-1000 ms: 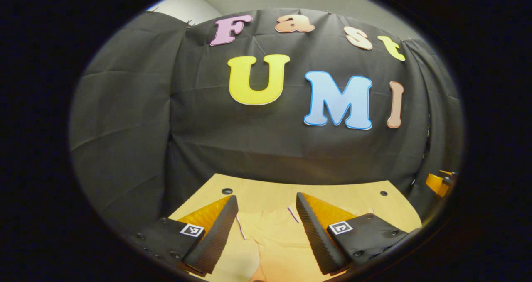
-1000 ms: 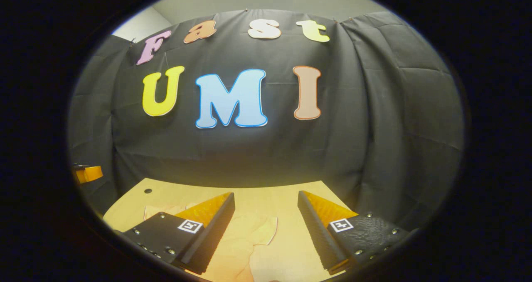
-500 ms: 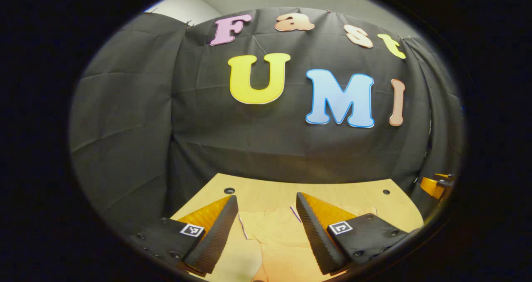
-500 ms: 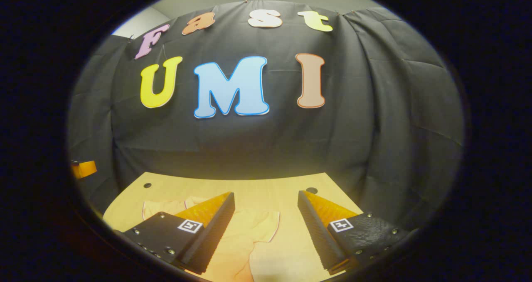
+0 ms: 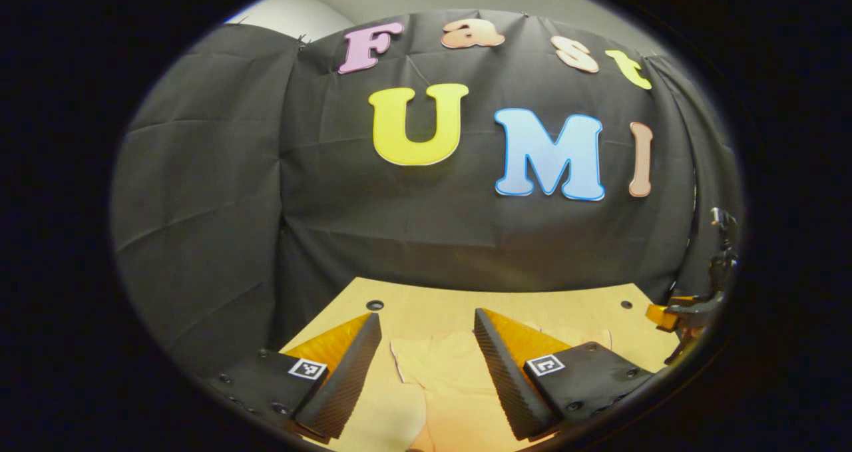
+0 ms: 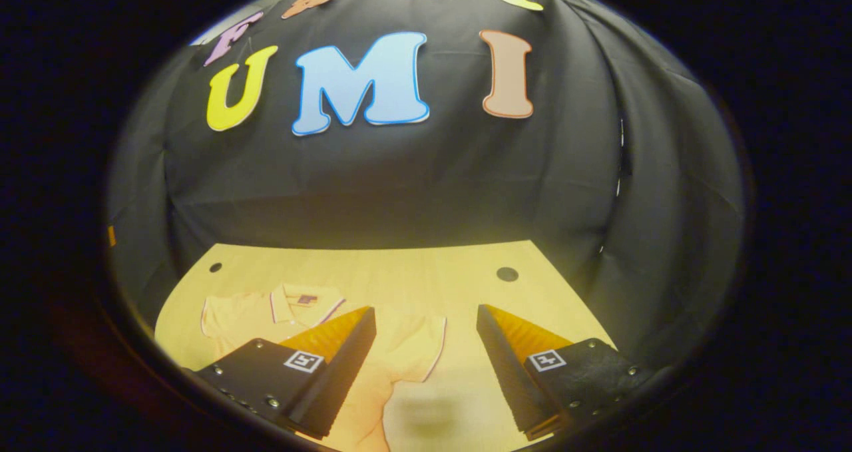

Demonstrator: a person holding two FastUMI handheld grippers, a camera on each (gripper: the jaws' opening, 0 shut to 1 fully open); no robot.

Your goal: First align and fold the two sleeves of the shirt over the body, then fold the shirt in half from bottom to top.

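A pale polo shirt (image 6: pixel 313 319) is seen lying flat on the wooden table (image 6: pixel 413 272), collar toward the wall. The left gripper (image 5: pixel 426 332) and the right gripper (image 6: pixel 426 325) are held wide apart above it, with nothing gripped. No writing can be read on the shirt

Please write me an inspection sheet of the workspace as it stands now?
Surface: wooden table, with small dark holes near the far edge.
Job's things: shirt lies flat, collar toward the wall; sleeves spread out, none folded yet.
Clutter: nothing seen.
Grippers: left gripper open above the shirt; right gripper open above a sleeve; neither touches cloth.
Cables: nothing seen.
Surroundings: black cloth wall behind the table.
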